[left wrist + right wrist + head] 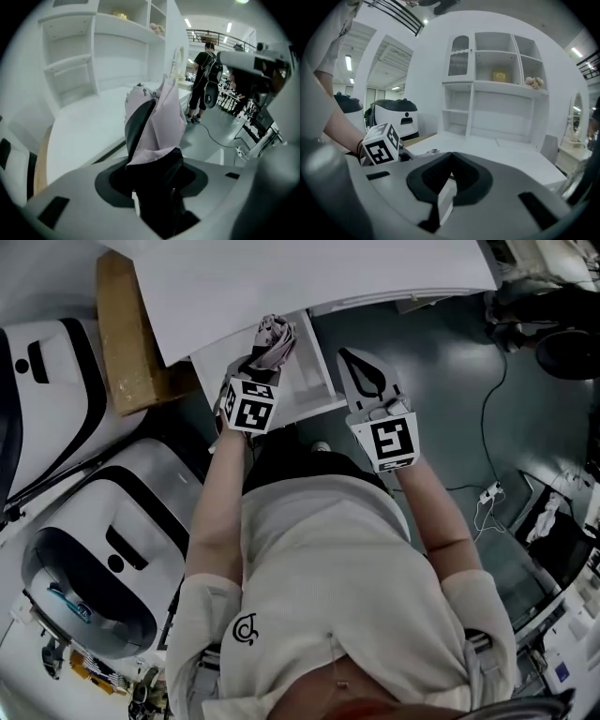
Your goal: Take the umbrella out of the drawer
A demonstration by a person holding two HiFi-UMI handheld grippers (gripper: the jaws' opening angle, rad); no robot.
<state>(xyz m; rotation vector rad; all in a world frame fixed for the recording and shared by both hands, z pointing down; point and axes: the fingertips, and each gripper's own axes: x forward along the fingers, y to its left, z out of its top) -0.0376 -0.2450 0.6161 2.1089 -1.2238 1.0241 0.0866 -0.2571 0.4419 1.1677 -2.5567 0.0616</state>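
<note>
Umbrella: folded, pink and dark, over the open drawer.
Left gripper: fingers clamped on the umbrella, which sticks out at 12 o'clock.
Right gripper: fingers closed, empty, at 3 o'clock of it.

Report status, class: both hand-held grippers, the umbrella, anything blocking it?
Left hand-held gripper shut on folded umbrella. Right hand-held gripper shut, empty. Umbrella held up over open drawer. Nothing seen blocking it.
</note>
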